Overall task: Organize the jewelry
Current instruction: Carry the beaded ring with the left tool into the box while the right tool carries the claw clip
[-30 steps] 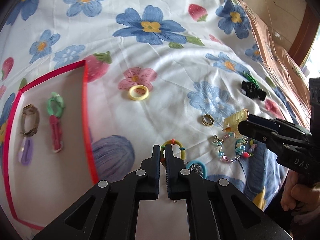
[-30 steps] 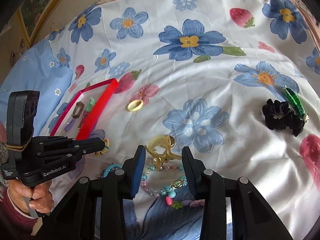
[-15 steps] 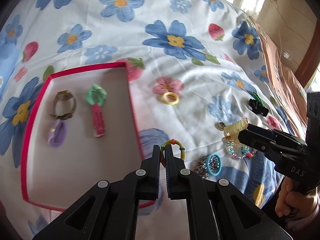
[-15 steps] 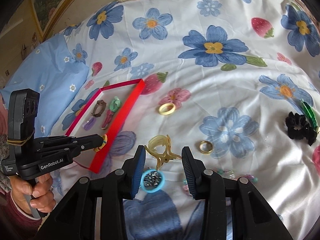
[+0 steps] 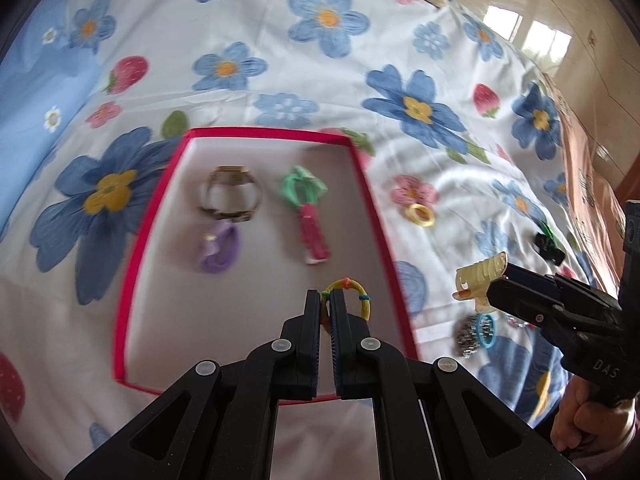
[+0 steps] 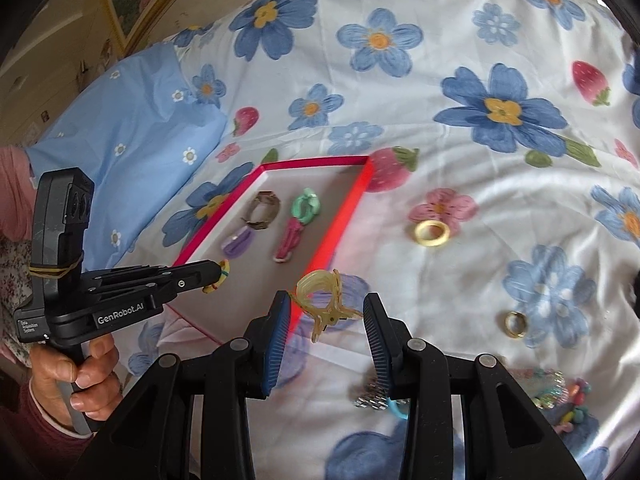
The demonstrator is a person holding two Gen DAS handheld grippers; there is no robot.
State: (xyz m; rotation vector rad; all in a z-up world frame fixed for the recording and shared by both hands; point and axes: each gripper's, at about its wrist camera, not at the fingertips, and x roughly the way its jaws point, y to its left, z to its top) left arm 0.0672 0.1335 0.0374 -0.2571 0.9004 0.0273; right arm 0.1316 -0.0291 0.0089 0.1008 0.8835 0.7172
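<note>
Multicoloured elastic hair-tie ring (image 5: 347, 295) is pinched in the pressed-together left gripper (image 5: 326, 300), directly above the red-rimmed white tray (image 5: 374, 216) floor (nearer hand). Right gripper (image 6: 326, 314), pinching the yellow plastic claw clip (image 6: 322, 300), hangs at the tray's near corner.

Both tilted downward, the left hand-held gripper (image 5: 326, 308) has its jaws pinched nearly together, while the right hand-held gripper (image 6: 326, 316) holds its jaws partly apart.

Red-rimmed tray (image 5: 372, 216) holding watch (image 5: 231, 194), purple clip (image 5: 221, 249), green-pink clip (image 5: 306, 212), yellow ring (image 5: 420, 215) on bedspread outside
</note>
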